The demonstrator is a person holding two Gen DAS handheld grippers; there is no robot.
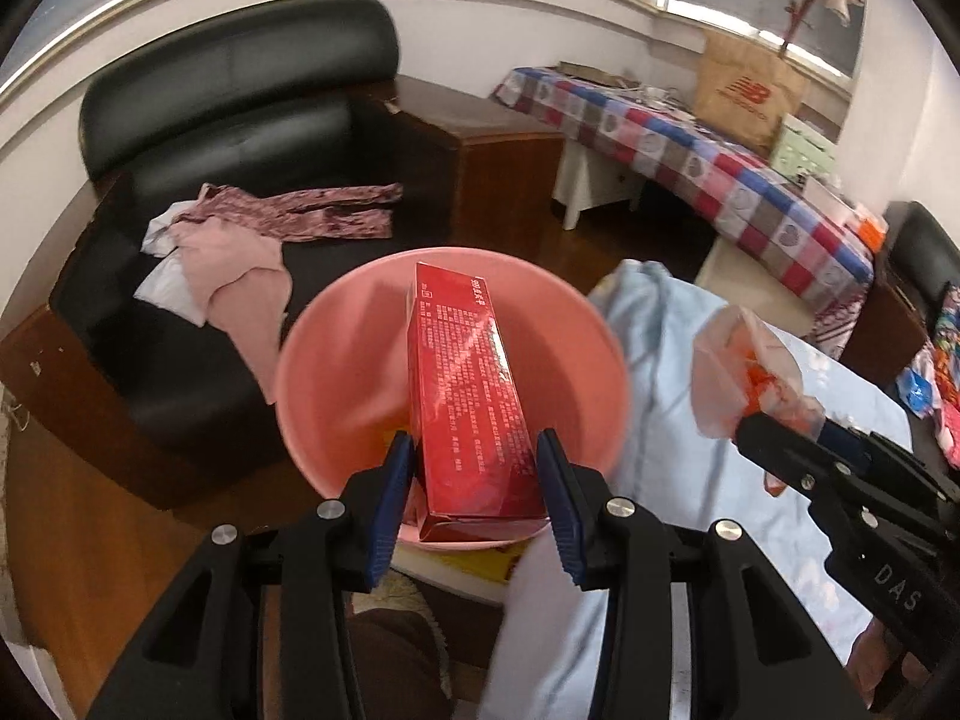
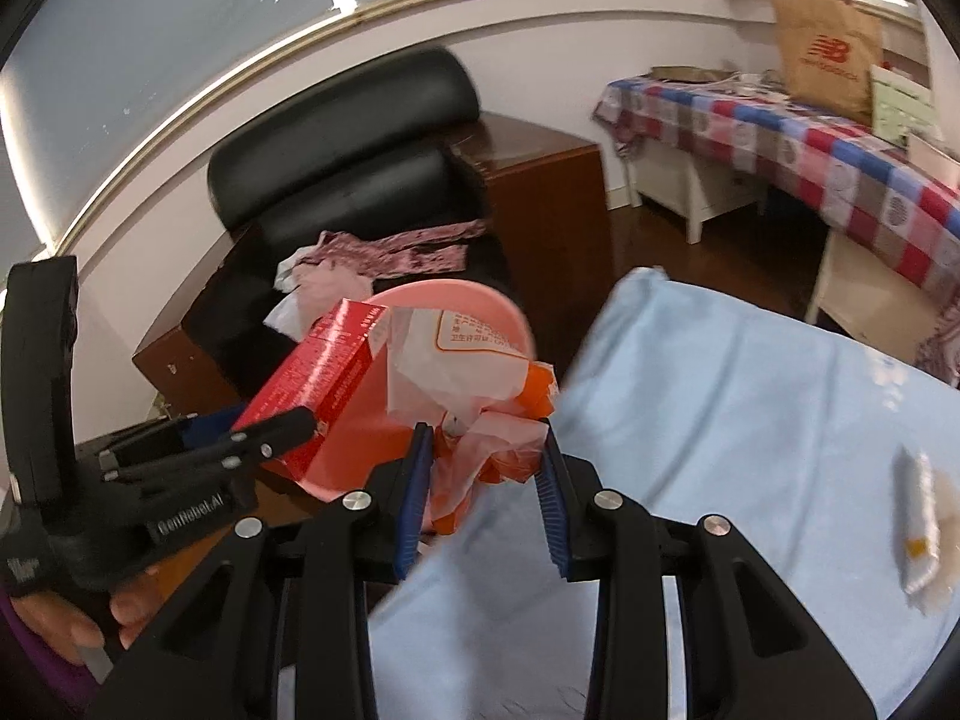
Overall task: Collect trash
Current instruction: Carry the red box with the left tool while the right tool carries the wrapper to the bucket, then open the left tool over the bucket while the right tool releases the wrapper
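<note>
A long red box (image 1: pixel 474 396) was gripped by the left gripper (image 1: pixel 477 480), its near end clamped between the two blue-padded jaws and its length projecting straight forward from them. In the left wrist view the box was seen above a pink basin (image 1: pixel 336 360), its far end reaching almost to the basin's far rim. Whether the box touched the basin could not be told.

A crumpled white and orange plastic wrapper (image 2: pixel 480 414) was grasped by the right gripper (image 2: pixel 483 462); the bunched lower part was pinched between the jaws, and the loose upper part, printed with an orange outline and small text, stood up in front of them. In the right wrist view the wrapper was seen against the basin (image 2: pixel 468 294), just beside the red box (image 2: pixel 318 372) and the left gripper (image 2: pixel 282 426), which entered from the left. In the left wrist view the right gripper (image 1: pixel 774 420) was seen at the right with the wrapper (image 1: pixel 750 372) held above a light blue cloth (image 1: pixel 672 396).

A further small wrapper (image 2: pixel 918 528) lay on the light blue cloth (image 2: pixel 720 420), well apart from both pairs of jaws. Pink clothes (image 1: pixel 240 246) were draped on a black armchair (image 1: pixel 240 138) beyond the basin. A checked cloth (image 1: pixel 720 162) covered a table at the right, and a brown paper bag (image 1: pixel 747 96) stood on it.
</note>
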